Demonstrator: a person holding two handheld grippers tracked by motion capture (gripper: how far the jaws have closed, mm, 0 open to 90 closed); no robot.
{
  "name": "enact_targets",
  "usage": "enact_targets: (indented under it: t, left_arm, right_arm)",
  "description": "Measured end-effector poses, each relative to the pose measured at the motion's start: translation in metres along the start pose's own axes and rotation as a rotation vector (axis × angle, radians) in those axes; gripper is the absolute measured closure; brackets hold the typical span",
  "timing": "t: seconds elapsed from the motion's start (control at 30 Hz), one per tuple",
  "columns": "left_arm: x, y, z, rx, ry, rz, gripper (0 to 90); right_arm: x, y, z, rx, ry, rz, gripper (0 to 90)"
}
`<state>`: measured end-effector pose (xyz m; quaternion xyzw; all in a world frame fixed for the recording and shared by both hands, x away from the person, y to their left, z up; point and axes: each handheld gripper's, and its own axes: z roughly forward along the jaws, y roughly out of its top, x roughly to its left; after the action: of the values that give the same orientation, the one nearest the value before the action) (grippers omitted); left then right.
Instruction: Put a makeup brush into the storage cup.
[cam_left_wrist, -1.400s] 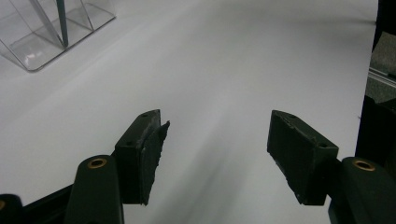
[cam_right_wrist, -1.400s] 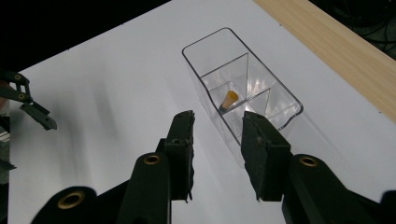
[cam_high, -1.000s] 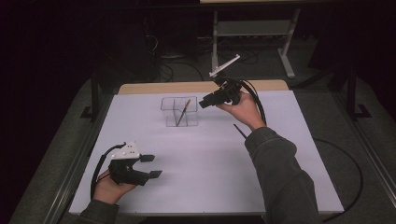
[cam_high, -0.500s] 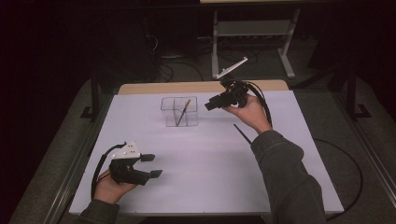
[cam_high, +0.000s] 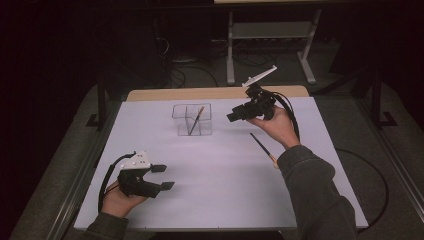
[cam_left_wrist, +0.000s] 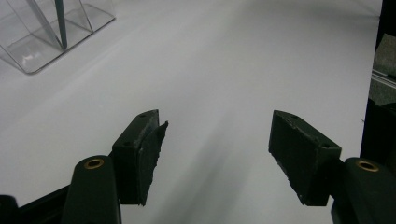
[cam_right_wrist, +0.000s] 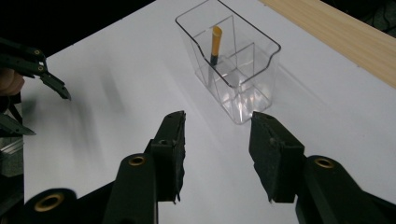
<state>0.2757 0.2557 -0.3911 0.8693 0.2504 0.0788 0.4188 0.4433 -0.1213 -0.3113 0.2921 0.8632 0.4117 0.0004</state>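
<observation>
1. Pencil (cam_high: 262, 148) on the table, high view: it is lying flat on the white table (cam_high: 210, 200), long axis running from 10 o'clock to 4 o'clock, just beside the right forearm. The right gripper (cam_high: 234, 116) is hovering above the table at about 11 o'clock from it, jaws pointing toward the clear organizer (cam_high: 192, 119), where a second pencil (cam_high: 195, 121) is already leaning. The right hand is the nearer one; the left gripper (cam_high: 164, 177) is sitting well apart at 8 o'clock, jaws parted and empty.

2. Left gripper view: the jaws are standing wide with bare table between them; the organizer (cam_left_wrist: 51, 32) is lying at 11 o'clock, far off.

3. Right gripper view: the jaws have just been opening and are gripping nothing; the organizer (cam_right_wrist: 233, 60) with its orange-tipped pencil (cam_right_wrist: 215, 44) is sitting at 12 o'clock. My judgement: the right gripper must be turning back and down toward the loose pencil, closing across its axis.
</observation>
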Motion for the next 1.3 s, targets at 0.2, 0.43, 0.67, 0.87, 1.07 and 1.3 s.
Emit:
enact_targets:
  t: [0.2, 0.43, 0.67, 0.87, 1.07, 1.3]
  left_arm:
    - [-0.001, 0.001, 0.000, -0.007, 0.003, -0.009, 33.4]
    - [0.001, -0.001, -0.001, -0.006, 0.005, -0.013, 33.3]
    - [-0.003, 0.003, 0.001, -0.009, 0.003, -0.002, 33.1]
    - [-0.005, 0.003, 0.001, -0.004, 0.002, -0.003, 32.7]
    - [-0.002, 0.003, 0.000, -0.011, 0.007, -0.002, 32.6]
    - [-0.003, 0.005, 0.002, -0.005, 0.003, 0.009, 31.6]
  right_arm:
    - [0.000, -0.009, -0.012, -0.005, -0.020, 0.007, 53.1]
    - [-0.001, -0.019, -0.022, -0.013, -0.035, 0.022, 50.4]
    - [0.000, -0.030, -0.027, -0.007, -0.047, 0.033, 43.9]
    - [-0.002, -0.039, -0.031, -0.016, -0.064, 0.049, 41.0]
    - [-0.003, -0.043, -0.030, -0.004, -0.060, 0.057, 40.5]
    - [-0.002, -0.053, -0.033, 0.001, -0.062, 0.057, 40.5]
